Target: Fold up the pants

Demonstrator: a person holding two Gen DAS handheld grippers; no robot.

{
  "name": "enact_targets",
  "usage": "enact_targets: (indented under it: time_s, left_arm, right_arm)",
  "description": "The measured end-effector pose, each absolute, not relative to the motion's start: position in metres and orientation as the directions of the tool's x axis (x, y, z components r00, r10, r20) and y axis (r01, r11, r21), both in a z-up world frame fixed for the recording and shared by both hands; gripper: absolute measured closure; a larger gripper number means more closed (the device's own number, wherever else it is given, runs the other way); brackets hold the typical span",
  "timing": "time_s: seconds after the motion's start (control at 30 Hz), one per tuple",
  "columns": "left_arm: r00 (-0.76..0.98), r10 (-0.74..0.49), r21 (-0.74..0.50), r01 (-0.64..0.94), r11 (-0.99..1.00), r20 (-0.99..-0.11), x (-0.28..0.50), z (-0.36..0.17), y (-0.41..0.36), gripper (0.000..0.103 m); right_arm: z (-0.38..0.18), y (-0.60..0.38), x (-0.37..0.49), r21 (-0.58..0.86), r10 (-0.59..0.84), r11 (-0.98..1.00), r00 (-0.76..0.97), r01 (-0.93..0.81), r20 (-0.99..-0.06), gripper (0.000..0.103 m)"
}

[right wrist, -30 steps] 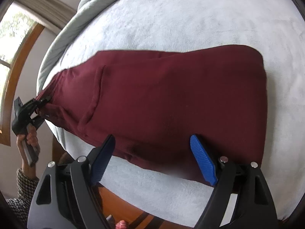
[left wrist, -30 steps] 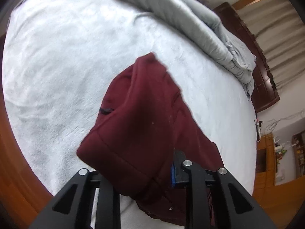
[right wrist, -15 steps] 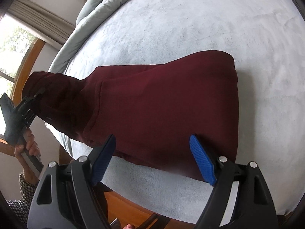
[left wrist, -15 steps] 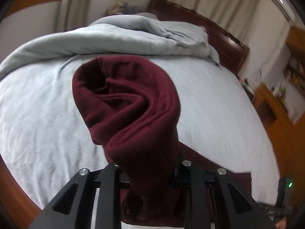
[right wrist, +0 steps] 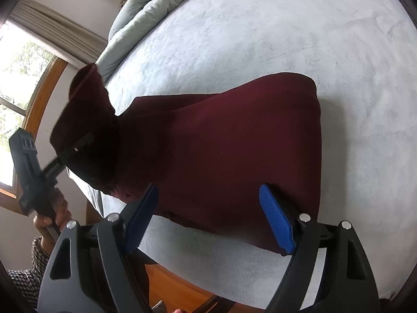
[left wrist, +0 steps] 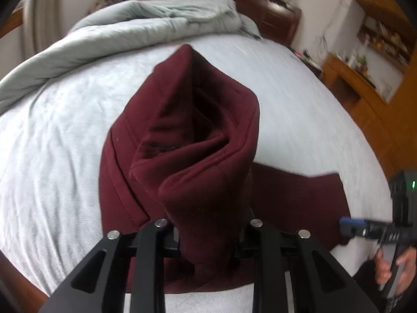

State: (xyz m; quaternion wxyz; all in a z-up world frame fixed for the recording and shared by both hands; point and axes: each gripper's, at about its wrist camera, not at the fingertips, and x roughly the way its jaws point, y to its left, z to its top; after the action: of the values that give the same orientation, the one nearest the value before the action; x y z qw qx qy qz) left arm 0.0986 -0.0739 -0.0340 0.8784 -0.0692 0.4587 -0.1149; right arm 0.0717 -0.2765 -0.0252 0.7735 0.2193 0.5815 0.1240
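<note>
On the bed [right wrist: 299,39], pale blue-white plush cover: one pair of maroon pants [right wrist: 234,151], lying flat across the near edge, folded end toward the right in the right wrist view.

Left gripper [left wrist: 208,237]: fingers closed tight on one end of the pants, which is lifted clear of the cover. The bunched cloth rises straight ahead of the lens as a hollow roll, its open mouth facing the camera, and blocks most of the middle of the left wrist view; the gripper's own fingertips are buried in the fabric (only the black arms and their screws show). Seen from the right wrist, the same gripper [right wrist: 75,151] sits at far left with the raised cloth draped over its front.

Right gripper [right wrist: 208,219]: jaws spread wide, blue pads [right wrist: 276,219] showing, nothing between them; it hovers at the near edge of the pants. Whether the tips touch the cloth cannot be told. It appears at the right edge of the left wrist view [left wrist: 349,221], handle in the person's hand [left wrist: 391,268].

Surroundings:
- grey duvet [left wrist: 146,23], heaped along the far side of the bed;
- dark wooden headboard [left wrist: 273,13], behind the duvet;
- wooden cabinet [left wrist: 351,83] with small items on it (blurred), far right;
- curtained window [right wrist: 23,73], behind the left gripper.
</note>
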Motion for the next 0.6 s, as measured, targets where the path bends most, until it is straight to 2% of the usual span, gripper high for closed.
enact_targets:
  time_s: [0.17,0.33,0.4,0.47,0.53,0.6]
  left_arm:
    - [0.471,-0.306,-0.244,0.189,0.951,-0.828,0.102,-0.050,-0.091,0.067]
    - [0.378,-0.370,-0.308,0.216,0.927,-0.849,0.102,-0.064,-0.103,0.040]
    - [0.356,-0.427,-0.351,0.260,0.899,-0.831,0.094,-0.056,-0.105,0.026]
    - [0.320,-0.543,-0.459,0.304,0.835,-0.776,0.086,-0.044,-0.097,0.019]
    - [0.307,-0.633,-0.568,0.281,0.774,-0.711,0.082,-0.034,-0.077,0.015]
    - [0.350,-0.605,-0.570,0.209,0.795,-0.716,0.083,-0.031,-0.055,0.011]
  right_arm:
    - [-0.027,-0.278,0.073,0.475,0.442,0.878,0.287,0.055,-0.850,0.024]
    - [-0.028,-0.278,0.075,0.473,0.441,0.879,0.278,0.059,-0.853,0.023]
    - [-0.029,-0.278,0.076,0.473,0.440,0.879,0.274,0.062,-0.855,0.023]
    - [-0.030,-0.277,0.077,0.474,0.442,0.878,0.271,0.064,-0.855,0.022]
    - [-0.029,-0.277,0.079,0.472,0.441,0.879,0.268,0.064,-0.857,0.022]
    - [-0.027,-0.274,0.081,0.466,0.435,0.882,0.266,0.065,-0.860,0.021]
